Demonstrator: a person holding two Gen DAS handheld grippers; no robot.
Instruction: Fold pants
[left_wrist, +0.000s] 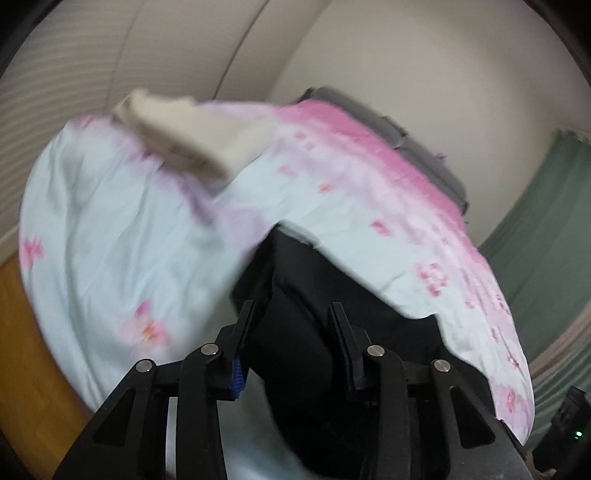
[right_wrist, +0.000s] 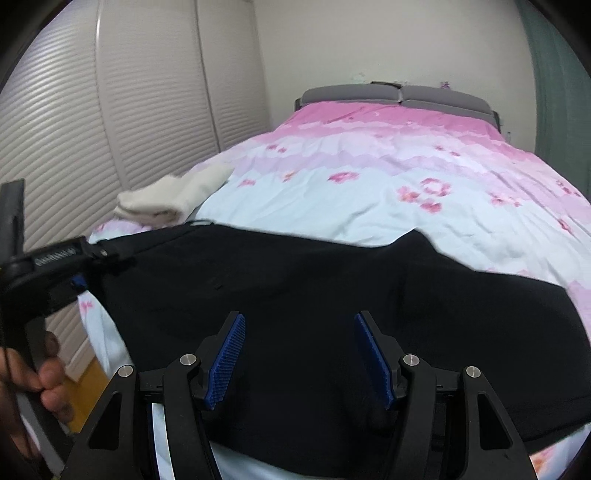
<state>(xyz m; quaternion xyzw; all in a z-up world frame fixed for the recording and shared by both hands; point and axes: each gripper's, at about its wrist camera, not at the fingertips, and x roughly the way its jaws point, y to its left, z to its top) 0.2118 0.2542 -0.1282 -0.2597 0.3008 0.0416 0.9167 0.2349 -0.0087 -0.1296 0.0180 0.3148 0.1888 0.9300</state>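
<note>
Black pants lie spread across the near end of a bed with a pink and pale blue flowered cover. My left gripper has black pants fabric bunched between its fingers, which stand a little apart; the view is blurred. In the right wrist view the left gripper sits at the pants' left edge and lifts it. My right gripper is open and empty just above the middle of the pants.
A folded cream garment lies on the bed's left edge, also in the left wrist view. A grey headboard is at the far end. Slatted wardrobe doors stand left, a green curtain right.
</note>
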